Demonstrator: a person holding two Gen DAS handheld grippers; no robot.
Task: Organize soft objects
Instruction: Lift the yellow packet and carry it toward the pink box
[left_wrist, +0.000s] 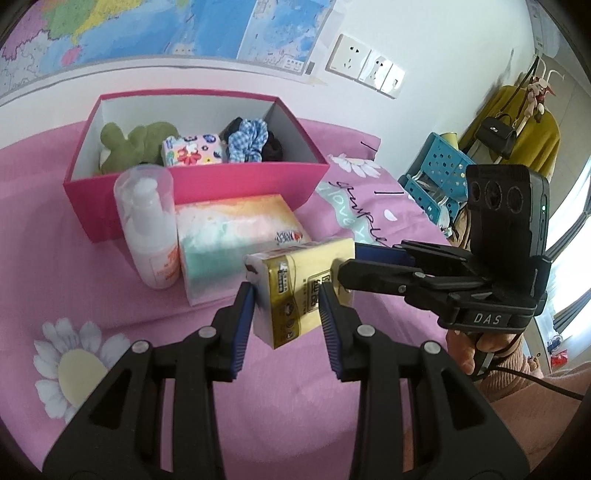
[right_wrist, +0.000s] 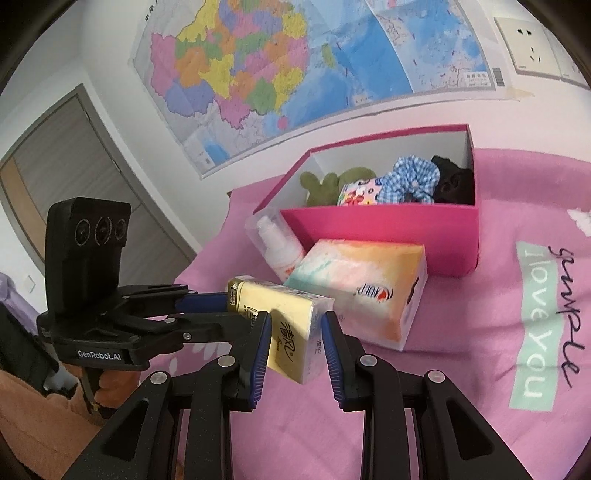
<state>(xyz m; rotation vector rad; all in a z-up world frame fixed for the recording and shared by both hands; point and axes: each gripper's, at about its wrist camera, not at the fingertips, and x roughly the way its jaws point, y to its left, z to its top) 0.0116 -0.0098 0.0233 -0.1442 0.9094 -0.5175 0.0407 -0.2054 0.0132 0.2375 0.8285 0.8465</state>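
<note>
A yellow pocket tissue pack (left_wrist: 301, 266) (right_wrist: 291, 306) hangs a little above the pink bedspread (left_wrist: 110, 266), held from two sides. My left gripper (left_wrist: 285, 295) is shut on one end of it, and my right gripper (right_wrist: 295, 323) is shut on the other. Each gripper shows in the other's view: the right gripper (left_wrist: 349, 264) comes in from the right, the left gripper (right_wrist: 236, 306) from the left. Behind stands an open pink box (left_wrist: 192, 184) (right_wrist: 388, 225) holding a green plush (left_wrist: 129, 144), a floral tissue pack (left_wrist: 192, 149), a blue gingham scrunchie (left_wrist: 247, 142) and a black scrunchie (left_wrist: 273, 147).
A pastel tissue box (left_wrist: 236, 236) (right_wrist: 362, 284) and a lotion bottle (left_wrist: 147, 229) (right_wrist: 277, 247) with a clear cap sit just in front of the pink box. A blue perforated rack (left_wrist: 439, 173) and hanging clothes stand right of the bed. A wall map (right_wrist: 295, 66) hangs behind.
</note>
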